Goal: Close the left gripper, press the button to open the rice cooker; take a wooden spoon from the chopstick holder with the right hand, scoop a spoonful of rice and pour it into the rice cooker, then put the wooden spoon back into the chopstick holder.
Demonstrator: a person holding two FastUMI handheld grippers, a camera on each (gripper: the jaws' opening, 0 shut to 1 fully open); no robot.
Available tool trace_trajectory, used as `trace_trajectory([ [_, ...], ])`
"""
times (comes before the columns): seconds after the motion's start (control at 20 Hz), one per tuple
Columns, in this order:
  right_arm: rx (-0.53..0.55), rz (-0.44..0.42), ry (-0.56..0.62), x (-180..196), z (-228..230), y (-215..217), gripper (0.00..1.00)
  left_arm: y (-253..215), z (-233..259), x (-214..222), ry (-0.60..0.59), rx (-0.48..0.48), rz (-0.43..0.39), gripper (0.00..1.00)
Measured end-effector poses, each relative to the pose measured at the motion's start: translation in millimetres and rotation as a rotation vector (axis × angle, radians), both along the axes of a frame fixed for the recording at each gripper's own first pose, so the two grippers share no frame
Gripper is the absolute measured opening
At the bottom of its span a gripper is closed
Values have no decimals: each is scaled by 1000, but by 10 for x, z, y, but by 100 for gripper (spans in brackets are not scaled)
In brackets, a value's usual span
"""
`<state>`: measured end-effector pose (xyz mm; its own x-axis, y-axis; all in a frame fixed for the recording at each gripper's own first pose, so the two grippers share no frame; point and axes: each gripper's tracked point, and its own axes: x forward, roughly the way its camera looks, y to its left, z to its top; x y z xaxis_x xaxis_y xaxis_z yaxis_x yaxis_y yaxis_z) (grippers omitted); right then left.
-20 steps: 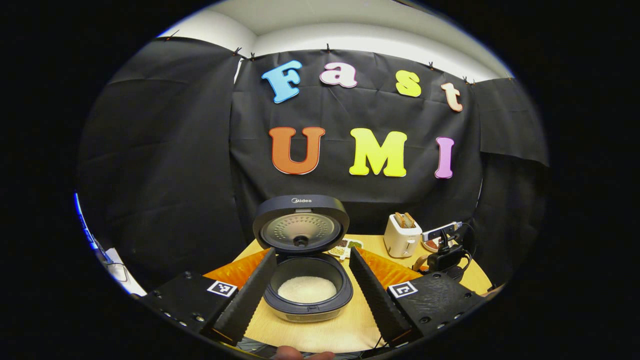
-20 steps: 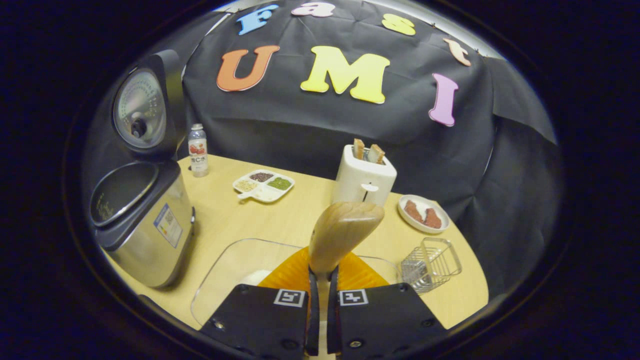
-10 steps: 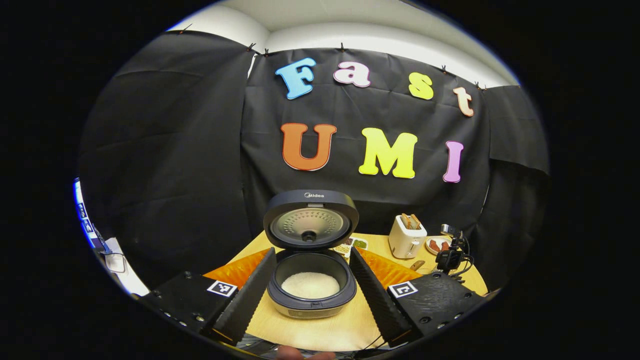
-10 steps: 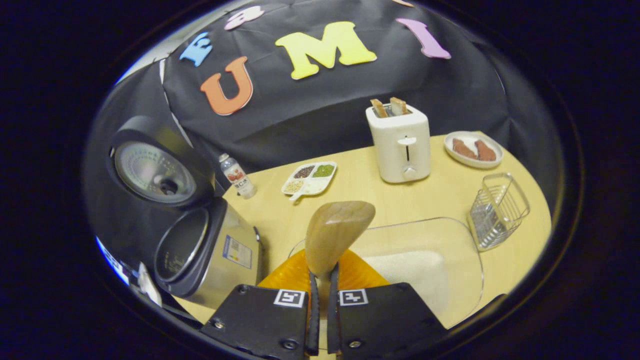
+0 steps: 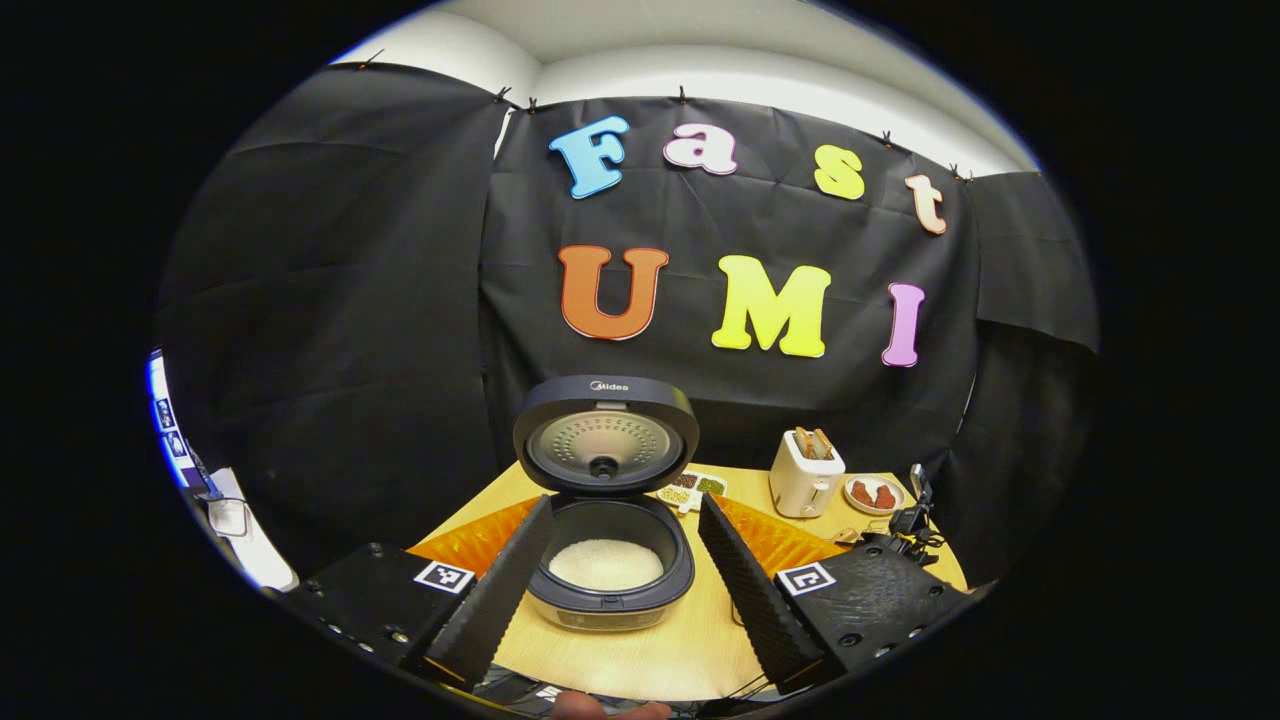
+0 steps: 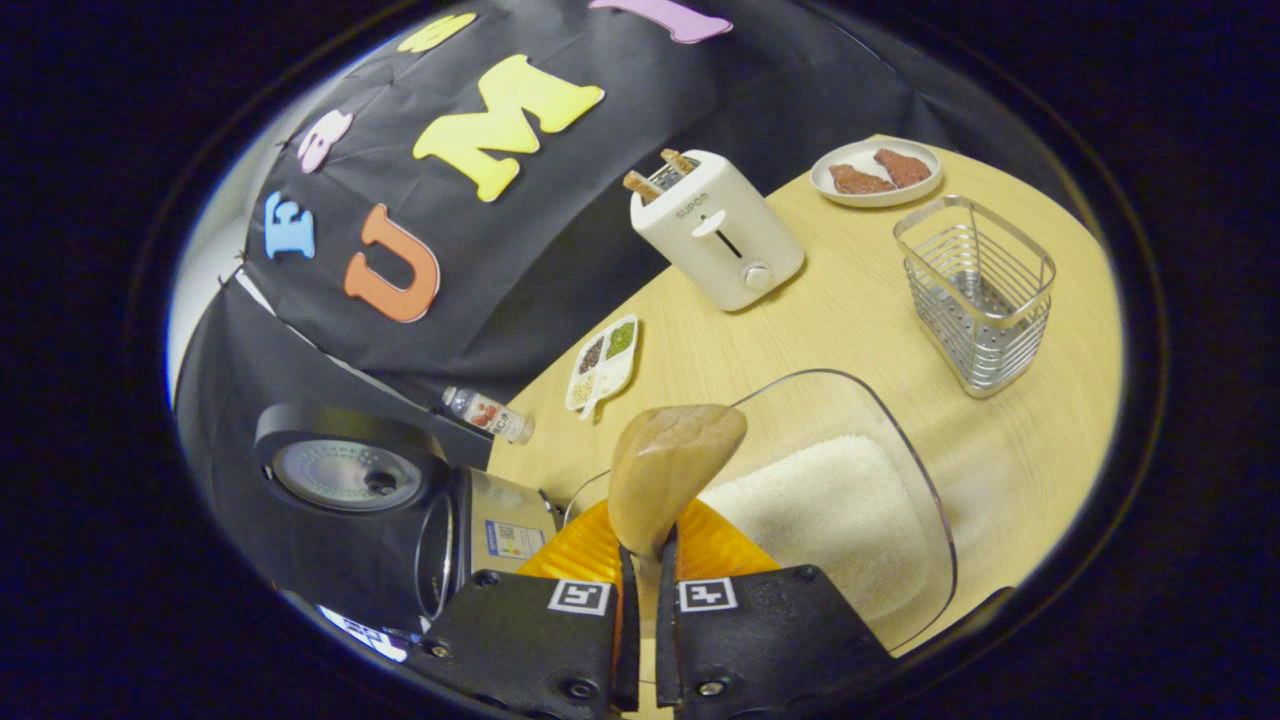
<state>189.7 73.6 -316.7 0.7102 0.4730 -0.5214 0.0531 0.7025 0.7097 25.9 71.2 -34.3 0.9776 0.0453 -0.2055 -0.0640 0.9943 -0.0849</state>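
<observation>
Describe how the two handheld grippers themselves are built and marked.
Left gripper: black studded body blocks, each with a square black-and-white marker tag, orange ribbed panels behind long finely ridged fingers. Right gripper: the same black blocks, paired marker tags and orange ribbed backing.

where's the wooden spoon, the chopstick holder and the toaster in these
wooden spoon [image 6: 672,462]: right gripper view, on the bowl of the spoon.
chopstick holder [image 6: 975,290]: right gripper view, on its wire side wall.
toaster [image 6: 712,246]: right gripper view, on its white front face.

Smooth wooden spoon [image 6: 668,468]; wire-metal chopstick holder [image 6: 978,290]; clear glossy rice tray [image 6: 915,470].
</observation>
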Motion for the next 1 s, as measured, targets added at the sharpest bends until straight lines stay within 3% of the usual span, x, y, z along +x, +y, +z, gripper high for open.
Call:
trace_trajectory([
  [0.3,156,-54,4,4,204,-296,12,-175,6,32,6,1,-20,95],
  [0.65,255,-113,-54,-19,920,-649,12,-220,20,90,-19,0,-33,95],
  [1.0,245,-46,-168,-60,1869,-227,11,-110,-6,-29,-47,13,-48,95],
])
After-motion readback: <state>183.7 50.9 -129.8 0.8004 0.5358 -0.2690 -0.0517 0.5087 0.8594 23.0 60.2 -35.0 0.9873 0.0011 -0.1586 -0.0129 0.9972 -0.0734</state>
